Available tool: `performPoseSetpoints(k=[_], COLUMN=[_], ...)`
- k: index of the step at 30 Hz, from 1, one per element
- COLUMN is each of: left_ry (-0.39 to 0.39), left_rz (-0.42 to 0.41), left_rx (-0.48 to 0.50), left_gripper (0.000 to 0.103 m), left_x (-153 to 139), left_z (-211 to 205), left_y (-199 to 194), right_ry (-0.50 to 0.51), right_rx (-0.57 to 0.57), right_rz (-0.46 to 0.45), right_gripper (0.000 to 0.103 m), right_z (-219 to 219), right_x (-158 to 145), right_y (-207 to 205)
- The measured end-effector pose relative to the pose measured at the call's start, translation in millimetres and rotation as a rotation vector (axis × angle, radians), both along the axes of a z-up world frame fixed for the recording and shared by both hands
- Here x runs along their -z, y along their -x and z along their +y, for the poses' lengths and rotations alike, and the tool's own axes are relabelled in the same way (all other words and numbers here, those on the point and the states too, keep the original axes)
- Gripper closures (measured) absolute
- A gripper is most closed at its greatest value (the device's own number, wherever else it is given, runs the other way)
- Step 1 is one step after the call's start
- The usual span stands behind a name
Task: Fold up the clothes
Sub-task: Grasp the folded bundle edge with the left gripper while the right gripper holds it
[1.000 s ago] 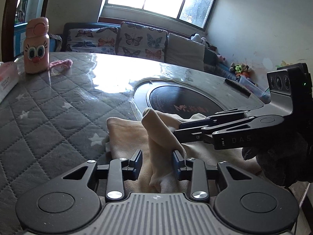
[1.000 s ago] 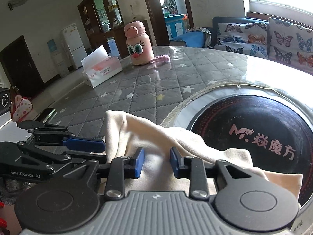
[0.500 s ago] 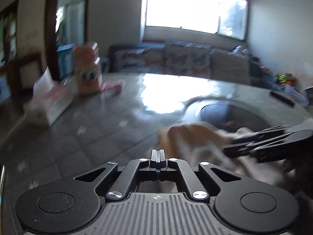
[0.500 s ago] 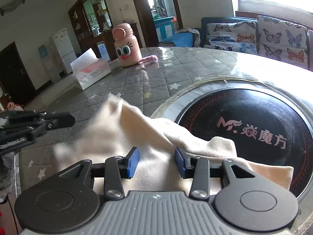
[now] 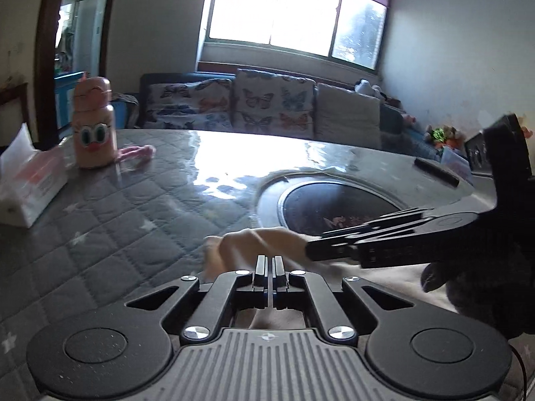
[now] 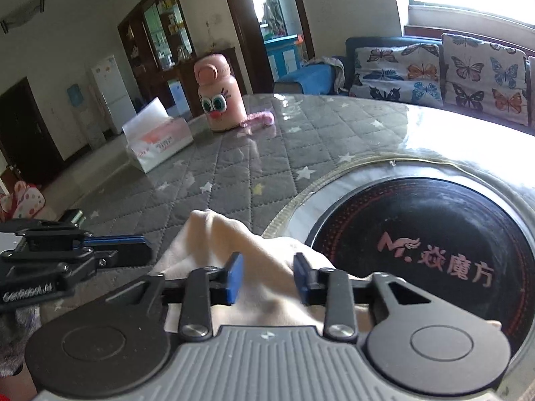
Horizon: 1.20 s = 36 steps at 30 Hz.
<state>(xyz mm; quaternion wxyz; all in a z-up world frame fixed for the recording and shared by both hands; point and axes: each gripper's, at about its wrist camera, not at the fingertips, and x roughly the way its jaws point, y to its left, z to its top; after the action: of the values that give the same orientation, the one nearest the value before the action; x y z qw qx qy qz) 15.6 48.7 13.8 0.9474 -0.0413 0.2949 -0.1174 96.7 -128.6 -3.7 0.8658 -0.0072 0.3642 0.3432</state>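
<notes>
Left tool (image 5: 270, 269) pressed together, nothing visibly pinched. Right tool (image 6: 267, 275) spread apart over cream fleece garment (image 6: 267, 257) on grey quilted worktop (image 6: 267, 163)

Daylight is pouring through a wide window (image 5: 294, 13) at the top centre of the left wrist view and glaring off the grey quilted surface (image 5: 110, 220) below. A sofa (image 5: 267, 107) with butterfly cushions is sitting under the sill. In the right wrist view, a dark wooden cabinet (image 6: 160, 43) is standing at upper left, beside a white fridge (image 6: 112, 90) and pale walls.
</notes>
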Motion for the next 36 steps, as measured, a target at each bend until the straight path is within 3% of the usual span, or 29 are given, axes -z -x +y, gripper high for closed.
performPoseSetpoints(k=[4, 9, 14, 18, 23, 27, 36], left_ry=[-0.079, -0.07, -0.054, -0.069, -0.072, -0.05, -0.059], left_rz=[0.093, 0.093, 0.052, 0.065, 0.117, 0.116, 0.094], left_rx=[-0.041, -0.035, 0.022, 0.053, 0.025, 0.021, 0.01], left_gripper=[0.1, 0.099, 0.098, 0.098, 0.097, 0.097, 0.093], left_x=[24, 24, 4, 9, 32, 32, 24], left_z=[3, 12, -3, -15, -11, -7, -8], left_y=[-29, -28, -32, -52, -70, -69, -57], right_ry=[0.012, 0.012, -0.026, -0.012, 0.056, 0.102, 0.069], right_rx=[0.02, 0.032, 0.059, 0.075, 0.084, 0.123, 0.248], right_rz=[0.035, 0.031, 0.017, 0.0, 0.015, 0.023, -0.032], right_gripper=[0.081, 0.073, 0.073, 0.073, 0.073, 0.074, 0.074], right_z=[8, 12, -4, -24, -59, -76, -107], right_x=[9, 14, 0, -12, -5, 9, 6], right_y=[-13, -20, -19, -9, 19, 26, 33])
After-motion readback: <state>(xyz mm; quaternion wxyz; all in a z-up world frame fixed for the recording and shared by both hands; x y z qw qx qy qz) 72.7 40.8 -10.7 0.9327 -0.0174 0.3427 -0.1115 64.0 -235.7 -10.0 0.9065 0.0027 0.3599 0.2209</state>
